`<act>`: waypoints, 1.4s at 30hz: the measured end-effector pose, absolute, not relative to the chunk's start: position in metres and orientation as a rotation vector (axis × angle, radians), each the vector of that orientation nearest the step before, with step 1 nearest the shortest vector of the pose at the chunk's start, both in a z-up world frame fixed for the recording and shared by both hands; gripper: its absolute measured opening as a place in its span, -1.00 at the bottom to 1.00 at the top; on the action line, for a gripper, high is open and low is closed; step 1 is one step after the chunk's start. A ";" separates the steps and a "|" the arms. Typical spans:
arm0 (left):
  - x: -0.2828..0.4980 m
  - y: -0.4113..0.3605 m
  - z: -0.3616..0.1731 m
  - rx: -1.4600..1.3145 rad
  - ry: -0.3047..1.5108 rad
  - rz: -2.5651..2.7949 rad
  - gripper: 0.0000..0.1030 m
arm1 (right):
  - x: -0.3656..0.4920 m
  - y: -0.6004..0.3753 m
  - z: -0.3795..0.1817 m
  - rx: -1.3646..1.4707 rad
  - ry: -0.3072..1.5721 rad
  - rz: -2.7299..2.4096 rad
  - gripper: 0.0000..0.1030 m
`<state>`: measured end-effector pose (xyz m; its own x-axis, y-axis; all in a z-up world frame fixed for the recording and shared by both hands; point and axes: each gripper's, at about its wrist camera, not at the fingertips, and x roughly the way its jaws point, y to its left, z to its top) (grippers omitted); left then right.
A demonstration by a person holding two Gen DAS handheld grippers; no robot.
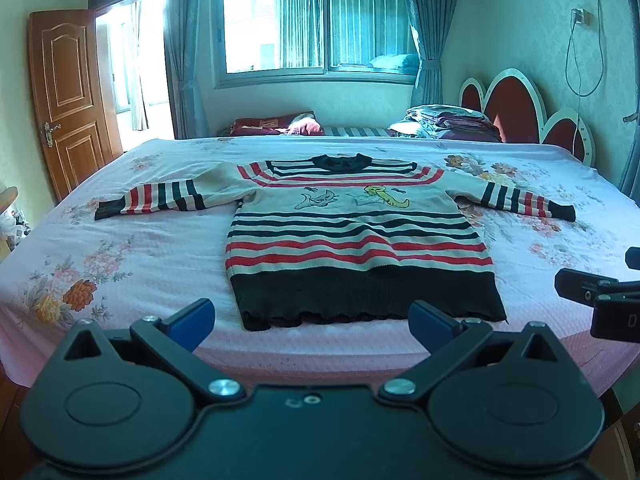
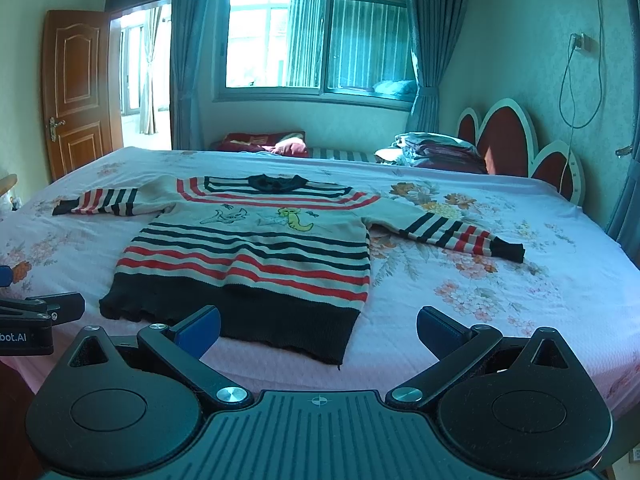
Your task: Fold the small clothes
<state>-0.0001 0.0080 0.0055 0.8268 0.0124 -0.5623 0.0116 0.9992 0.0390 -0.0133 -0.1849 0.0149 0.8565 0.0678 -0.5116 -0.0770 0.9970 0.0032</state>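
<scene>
Here, one striped sweater (image 1: 352, 236) flat on bed (image 1: 140, 256), two grippers, left gripper (image 1: 312, 320), right gripper (image 2: 318, 330), jaws spread

One sweater (image 1: 356, 236), two grippers (image 1: 311, 322) (image 2: 318, 332)

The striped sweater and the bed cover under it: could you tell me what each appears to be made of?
The striped sweater looks like knitted yarn, probably wool or acrylic, matte: its dark hem is ribbed with a wavy edge, and the stripes look knitted in. The bed cover looks like thin woven or quilted cotton with a printed flower pattern and a fine textured grid, matte; the exact fibre cannot be told.
</scene>
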 end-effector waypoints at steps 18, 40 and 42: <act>0.000 0.010 0.008 0.042 0.594 0.002 1.00 | -0.012 -0.184 0.017 -0.020 0.533 0.079 1.00; 0.000 0.010 0.009 0.046 0.592 0.004 1.00 | -0.011 -0.183 0.018 -0.025 0.524 0.085 1.00; 0.000 0.010 0.009 0.046 0.592 0.003 1.00 | -0.011 -0.184 0.018 -0.024 0.525 0.088 1.00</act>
